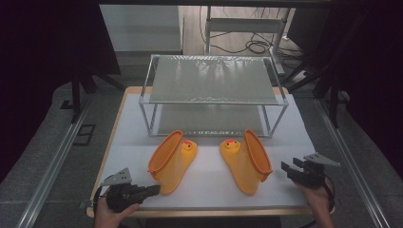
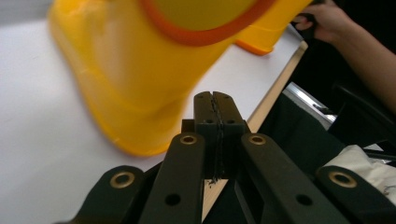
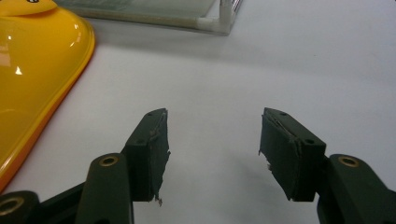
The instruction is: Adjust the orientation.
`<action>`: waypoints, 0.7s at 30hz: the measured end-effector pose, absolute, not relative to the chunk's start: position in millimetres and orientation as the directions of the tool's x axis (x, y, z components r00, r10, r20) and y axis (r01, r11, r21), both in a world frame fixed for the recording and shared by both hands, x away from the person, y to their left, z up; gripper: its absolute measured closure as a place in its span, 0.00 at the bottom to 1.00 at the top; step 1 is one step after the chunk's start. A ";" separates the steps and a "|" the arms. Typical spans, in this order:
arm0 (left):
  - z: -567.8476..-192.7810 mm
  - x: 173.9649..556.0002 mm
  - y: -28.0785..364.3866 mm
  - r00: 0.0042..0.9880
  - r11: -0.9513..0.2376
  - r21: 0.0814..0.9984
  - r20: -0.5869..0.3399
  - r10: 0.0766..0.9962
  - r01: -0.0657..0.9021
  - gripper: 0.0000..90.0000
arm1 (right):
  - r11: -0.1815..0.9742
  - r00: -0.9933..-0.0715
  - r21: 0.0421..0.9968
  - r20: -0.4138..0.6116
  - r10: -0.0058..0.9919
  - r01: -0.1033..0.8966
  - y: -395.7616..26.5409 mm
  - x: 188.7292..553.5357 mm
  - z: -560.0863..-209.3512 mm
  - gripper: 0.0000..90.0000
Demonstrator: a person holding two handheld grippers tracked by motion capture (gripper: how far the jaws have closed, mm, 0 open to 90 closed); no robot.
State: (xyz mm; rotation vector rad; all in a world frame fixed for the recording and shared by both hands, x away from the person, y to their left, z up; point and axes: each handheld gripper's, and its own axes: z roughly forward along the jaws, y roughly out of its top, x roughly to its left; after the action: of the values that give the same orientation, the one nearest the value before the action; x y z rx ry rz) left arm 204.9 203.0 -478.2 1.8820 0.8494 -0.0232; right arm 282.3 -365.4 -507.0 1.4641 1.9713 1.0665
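Left boot: a glossy yellow rubber rain boot with an orange rim and a duck face on the toe (image 1: 172, 160) lies on its side at about 7 o'clock from the table's centre, toe pointing toward 12 o'clock, opening toward 10 o'clock. Nothing can be seen inside its opening.
Right boot: its matching yellow duck-faced rubber boot (image 1: 247, 159) lies at about 5 o'clock from centre, a mirror of the first, opening toward 2 o'clock. The two are near each other but apart, toes closest. Its inside cannot be made out.
Left gripper: the black two-jaw left gripper (image 1: 154, 190) is at 7 o'clock near the front edge, held in the left hand (image 1: 110, 216). In the left gripper view (image 2: 215, 108) its jaws are pressed together with nothing between them, tips just beside the heel of the left boot; contact cannot be told.
Right gripper: the black right gripper (image 1: 291, 166), held in the right hand (image 1: 317, 197), is at 4 o'clock, just beside the right boot. In the right gripper view (image 3: 212, 140) the jaws stand wide apart over bare table.
Table: a white-topped table with a pale wooden edge (image 1: 209, 197).
Rack: a two-tier metal-framed shelf with grey mesh-like panels (image 1: 212, 80) stands at 12 o'clock; both tiers look bare.
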 end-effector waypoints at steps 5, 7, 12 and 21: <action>-481.0 209.1 186.4 0.759 -0.223 0.813 -0.352 0.548 0.538 1.00 | 0.126 -0.321 0.803 0.084 0.943 0.582 -368.5 281.9 -506.1 0.46; -482.6 210.8 182.9 0.752 -0.229 0.812 -0.337 0.566 0.537 1.00 | 0.122 -0.316 0.803 0.085 0.945 0.583 -369.7 281.8 -506.0 0.46; -483.8 212.6 182.8 0.740 -0.216 0.817 -0.329 0.586 0.535 1.00 | 0.116 -0.309 0.805 0.088 0.947 0.583 -371.7 282.1 -506.7 0.46; -481.8 214.3 201.3 0.706 -0.218 0.810 -0.302 0.641 0.544 1.00 | 0.110 -0.306 0.803 0.094 0.947 0.585 -372.1 282.0 -506.5 0.46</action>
State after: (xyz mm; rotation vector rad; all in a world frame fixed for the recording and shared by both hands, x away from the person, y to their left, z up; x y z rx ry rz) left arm 214.3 201.3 -481.8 1.8864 0.9214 0.1182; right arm 282.0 -372.1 -506.5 1.4877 1.9456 1.0717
